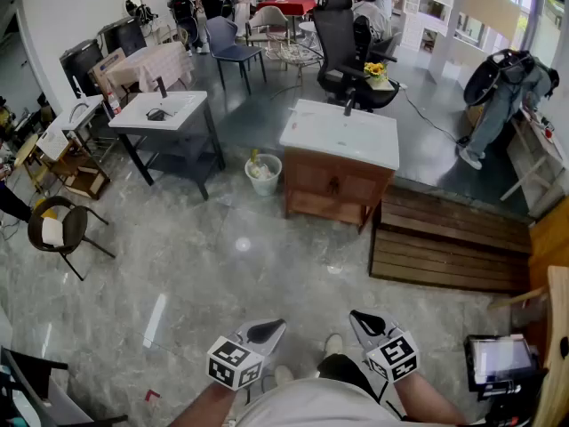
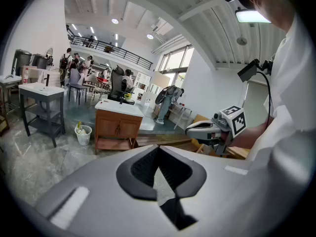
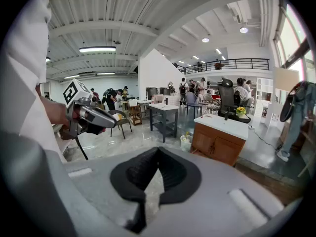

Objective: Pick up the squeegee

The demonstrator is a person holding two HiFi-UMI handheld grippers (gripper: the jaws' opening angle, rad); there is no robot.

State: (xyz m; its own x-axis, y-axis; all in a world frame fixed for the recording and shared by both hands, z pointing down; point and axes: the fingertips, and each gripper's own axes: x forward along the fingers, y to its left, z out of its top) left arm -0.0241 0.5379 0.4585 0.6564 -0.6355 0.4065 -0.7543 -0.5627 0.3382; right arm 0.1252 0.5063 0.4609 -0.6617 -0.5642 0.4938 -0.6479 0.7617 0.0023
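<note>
Barely started tbh: left tongs (image 1: 268, 330) and right tongs (image 1: 364, 320) are both pinched together holding nothing, and no squeegee's in sight.

No words, numbers or brand names can be read anywhere; only black-and-white square markers (image 1: 233, 360) show, near, on the left gripper (image 1: 269, 330) and right gripper (image 1: 363, 319).
</note>
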